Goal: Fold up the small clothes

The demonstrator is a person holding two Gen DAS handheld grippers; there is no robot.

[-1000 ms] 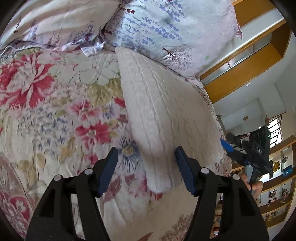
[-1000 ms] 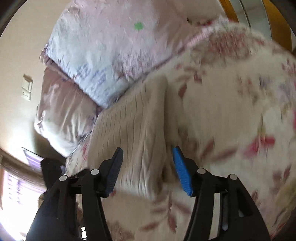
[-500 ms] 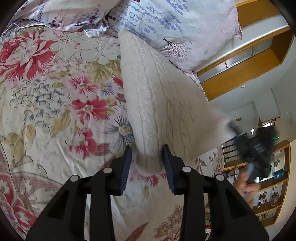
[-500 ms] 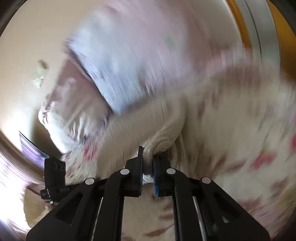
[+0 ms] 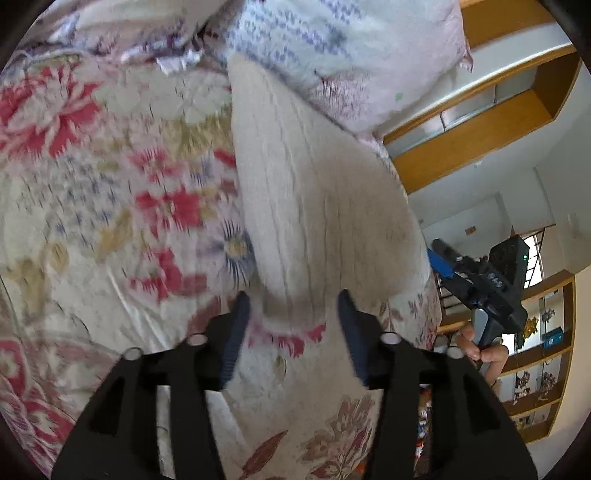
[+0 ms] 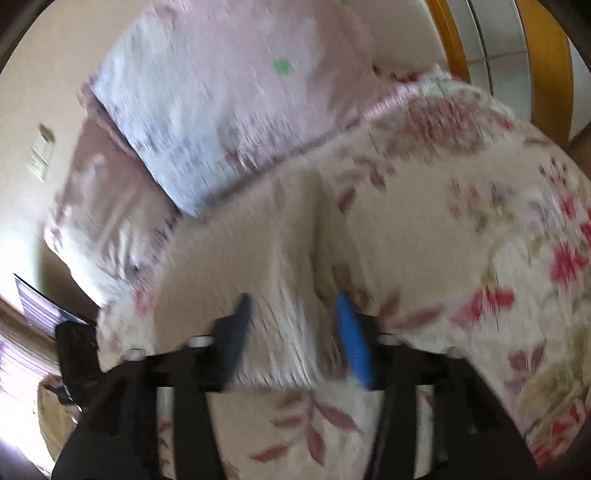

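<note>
The left tool (image 5: pixel 293 306) stands with its jaws apart, having just been opening, and the near end of the cream knitted garment (image 5: pixel 314 206) lies between them without the pads pressing on it. The right tool (image 6: pixel 293 306) is likewise parted, its jaws having just been opening too, with the other near corner of the same garment (image 6: pixel 266 258) lying between its fingers and not gripped; that view is blurred, so fine detail of the cloth is hard to read. Seen from the left wrist, the right tool (image 5: pixel 476 280) shows at the bed's far edge, held by a hand (image 5: pixel 480 350). The garment lies folded into a long narrow shape on the flowered bedspread (image 5: pixel 110 192), its far end reaching up to a pale pillow with a purple print (image 5: pixel 332 48) and touching it. A second, pinkish pillow (image 5: pixel 122 26) sits beside that one at the head of the bed. Beyond the bed, wooden shelves (image 5: pixel 543 376) with small objects line the wall, and a wood-trimmed ledge (image 5: pixel 469 140) runs higher up.
</note>
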